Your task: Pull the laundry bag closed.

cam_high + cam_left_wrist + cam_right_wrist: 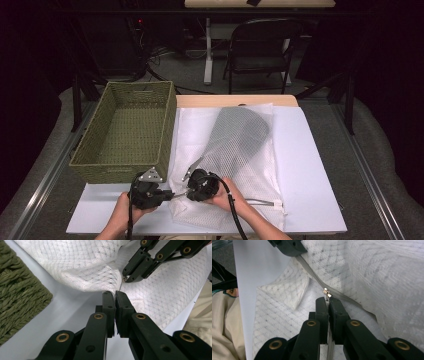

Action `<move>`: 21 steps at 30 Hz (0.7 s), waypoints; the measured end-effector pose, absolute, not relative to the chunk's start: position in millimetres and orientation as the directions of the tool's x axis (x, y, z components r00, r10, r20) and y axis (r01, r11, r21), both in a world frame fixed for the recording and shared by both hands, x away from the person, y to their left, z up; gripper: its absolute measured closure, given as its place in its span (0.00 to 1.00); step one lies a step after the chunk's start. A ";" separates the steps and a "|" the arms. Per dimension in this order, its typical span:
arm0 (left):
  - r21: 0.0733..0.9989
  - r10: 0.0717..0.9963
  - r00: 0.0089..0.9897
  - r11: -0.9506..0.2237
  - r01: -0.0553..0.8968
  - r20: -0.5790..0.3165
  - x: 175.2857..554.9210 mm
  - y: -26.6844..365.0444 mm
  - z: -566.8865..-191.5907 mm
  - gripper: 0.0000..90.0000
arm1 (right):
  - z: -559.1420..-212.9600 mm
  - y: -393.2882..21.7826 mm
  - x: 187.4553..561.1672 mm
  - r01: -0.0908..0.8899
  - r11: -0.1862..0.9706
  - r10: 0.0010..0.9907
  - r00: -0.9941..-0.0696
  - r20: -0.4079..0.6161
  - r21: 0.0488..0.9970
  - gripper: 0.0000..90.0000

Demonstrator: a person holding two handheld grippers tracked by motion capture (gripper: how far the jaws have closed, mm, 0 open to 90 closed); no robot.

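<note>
White mesh laundry bag (240,150) at frame centre on the white table (310,165), left gripper (115,295) pinching its edge, right gripper (328,300) clamped on the metal zipper pull (326,293), green woven basket (127,131) at left.

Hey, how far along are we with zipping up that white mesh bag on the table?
Done: a dark item sits inside the white mesh bag. In hand: the right gripper is shut on the zipper pull, while the left gripper pinches the bag's edge by the zipper tape. How much zipper remains open is unclear. Left, probably: finishing the zip; the green woven basket beside it holds nothing.
</note>
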State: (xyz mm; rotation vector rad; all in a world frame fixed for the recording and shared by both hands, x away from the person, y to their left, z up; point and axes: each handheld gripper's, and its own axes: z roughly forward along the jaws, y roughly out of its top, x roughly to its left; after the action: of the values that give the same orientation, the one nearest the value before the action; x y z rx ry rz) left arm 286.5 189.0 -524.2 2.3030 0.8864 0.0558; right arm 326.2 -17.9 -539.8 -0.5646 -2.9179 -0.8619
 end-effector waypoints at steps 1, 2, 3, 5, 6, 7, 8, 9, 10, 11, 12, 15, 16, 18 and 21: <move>0.596 0.613 0.768 -0.552 0.584 -0.185 286.5 189.2 -524.3 0.97 | -539.8 -18.6 326.1 0.361 0.779 0.334 -0.931 0.148 0.512 0.95; 0.594 0.614 0.768 -0.553 0.584 -0.184 286.7 189.3 -524.4 0.97 | -539.9 -19.9 326.4 0.360 0.782 0.335 -0.931 0.144 0.509 0.95; 0.594 0.614 0.767 -0.553 0.584 -0.183 286.8 189.4 -524.5 0.97 | -539.6 -20.6 326.5 0.362 0.785 0.337 -0.931 0.143 0.504 0.95; 0.595 0.615 0.767 -0.551 0.585 -0.185 287.1 189.7 -524.7 0.97 | -539.7 -22.3 326.6 0.375 0.780 0.346 -0.926 0.154 0.501 0.95; 0.593 0.615 0.766 -0.551 0.587 -0.187 287.3 190.1 -524.8 0.97 | -539.7 -23.0 326.8 0.371 0.783 0.344 -0.927 0.150 0.499 0.95; 0.593 0.616 0.765 -0.549 0.588 -0.188 287.6 190.6 -524.8 0.97 | -539.6 -23.8 327.2 0.372 0.782 0.345 -0.926 0.151 0.499 0.95; 0.593 0.617 0.763 -0.547 0.591 -0.192 287.9 191.4 -524.7 0.97 | -539.4 -24.6 327.2 0.376 0.782 0.347 -0.925 0.154 0.497 0.95; 0.592 0.618 0.762 -0.546 0.593 -0.193 288.0 191.9 -524.7 0.97 | -539.1 -25.3 327.6 0.368 0.785 0.343 -0.928 0.146 0.499 0.95; 0.592 0.619 0.760 -0.544 0.595 -0.196 288.2 192.4 -524.8 0.97 | -538.9 -26.1 327.6 0.371 0.783 0.347 -0.927 0.145 0.499 0.95; 0.591 0.620 0.760 -0.545 0.595 -0.194 288.4 192.6 -524.9 0.97 | -538.4 -26.9 327.3 0.378 0.781 0.351 -0.924 0.150 0.498 0.95; 0.591 0.620 0.760 -0.545 0.595 -0.194 288.4 192.6 -524.9 0.97 | -538.0 -27.9 327.9 0.365 0.784 0.343 -0.929 0.140 0.502 0.95; 0.590 0.622 0.758 -0.544 0.597 -0.195 288.3 192.1 -525.1 0.97 | -537.4 -29.7 327.0 0.367 0.785 0.348 -0.928 0.135 0.499 0.95; 0.586 0.619 0.763 -0.552 0.593 -0.189 288.5 192.4 -524.8 0.97 | -536.9 -30.5 326.5 0.373 0.783 0.351 -0.926 0.140 0.498 0.95; 0.589 0.625 0.758 -0.546 0.597 -0.189 288.4 192.6 -524.9 0.97 | -536.4 -32.1 326.1 0.372 0.784 0.355 -0.925 0.133 0.497 0.95; 0.586 0.626 0.758 -0.550 0.595 -0.183 289.0 193.3 -524.9 0.97 | -535.6 -36.0 326.1 0.371 0.784 0.355 -0.926 0.130 0.498 0.95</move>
State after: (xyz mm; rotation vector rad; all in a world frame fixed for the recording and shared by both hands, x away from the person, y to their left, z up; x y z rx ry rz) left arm 289.0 193.3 -524.9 2.3084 0.9105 0.0625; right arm 326.1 -36.0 -535.6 -0.5979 -2.9393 -0.8304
